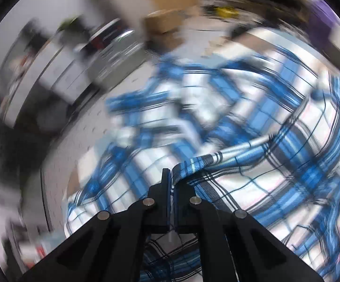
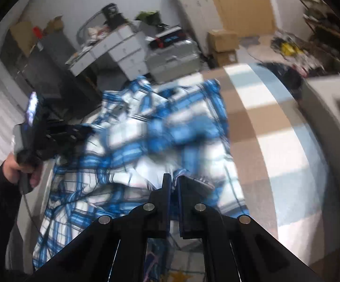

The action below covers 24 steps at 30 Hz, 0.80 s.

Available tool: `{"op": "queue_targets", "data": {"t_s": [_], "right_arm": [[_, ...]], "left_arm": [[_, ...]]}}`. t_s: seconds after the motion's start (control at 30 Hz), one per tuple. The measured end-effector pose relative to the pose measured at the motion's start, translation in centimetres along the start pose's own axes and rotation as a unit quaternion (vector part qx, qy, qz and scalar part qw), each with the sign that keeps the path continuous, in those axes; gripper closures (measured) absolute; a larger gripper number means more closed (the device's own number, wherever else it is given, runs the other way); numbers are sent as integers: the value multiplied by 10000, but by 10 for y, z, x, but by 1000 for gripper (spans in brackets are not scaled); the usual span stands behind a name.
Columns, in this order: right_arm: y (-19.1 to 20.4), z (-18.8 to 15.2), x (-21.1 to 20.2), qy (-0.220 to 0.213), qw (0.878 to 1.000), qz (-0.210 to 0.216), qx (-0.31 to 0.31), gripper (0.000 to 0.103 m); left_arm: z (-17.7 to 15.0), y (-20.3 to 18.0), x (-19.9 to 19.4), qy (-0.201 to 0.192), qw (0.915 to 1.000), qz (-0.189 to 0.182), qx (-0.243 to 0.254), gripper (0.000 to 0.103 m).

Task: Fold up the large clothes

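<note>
A large blue, white and black plaid garment lies rumpled over the work surface; it also shows in the right wrist view. My left gripper is shut on a folded edge of the garment, with cloth pinched between the jaws. My right gripper is shut on another edge of the garment near its right side. The left gripper and the hand holding it appear at the left of the right wrist view, at the garment's far-left edge. Both views are blurred by motion.
A checked tan, white and pale blue cloth covers the surface to the right of the garment. Behind stand white drawers, a grey case and cardboard boxes. A white perforated surface lies left of the garment.
</note>
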State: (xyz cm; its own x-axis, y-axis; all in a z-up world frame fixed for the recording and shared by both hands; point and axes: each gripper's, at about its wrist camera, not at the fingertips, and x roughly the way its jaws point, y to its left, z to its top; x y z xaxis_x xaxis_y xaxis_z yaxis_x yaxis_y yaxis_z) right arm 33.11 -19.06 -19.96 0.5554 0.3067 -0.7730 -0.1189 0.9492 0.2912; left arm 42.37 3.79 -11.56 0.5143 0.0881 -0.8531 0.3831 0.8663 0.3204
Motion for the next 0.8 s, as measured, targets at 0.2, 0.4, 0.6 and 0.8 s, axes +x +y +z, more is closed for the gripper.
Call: {"op": "queue_targets", "data": {"t_s": [0.2,0.4,0.6,0.8], "right_arm": [[-22,-10,5,312,9989,-103,327,95],[19,29,-26,-198,9985,400,-315,39],[39,81,25,146,9978,611,-204,18],[51,90,88,762,9967,211,-164,87]], "left_arm": [[-18,9,1,345,9983,-258,-391,88],[-46,30,-66,-581,9935,-291,-938,6],[-83,25,-61,-296,9942,-589,-852,6],[-104,-12,-30,121,9981,-515,-309,6]]}}
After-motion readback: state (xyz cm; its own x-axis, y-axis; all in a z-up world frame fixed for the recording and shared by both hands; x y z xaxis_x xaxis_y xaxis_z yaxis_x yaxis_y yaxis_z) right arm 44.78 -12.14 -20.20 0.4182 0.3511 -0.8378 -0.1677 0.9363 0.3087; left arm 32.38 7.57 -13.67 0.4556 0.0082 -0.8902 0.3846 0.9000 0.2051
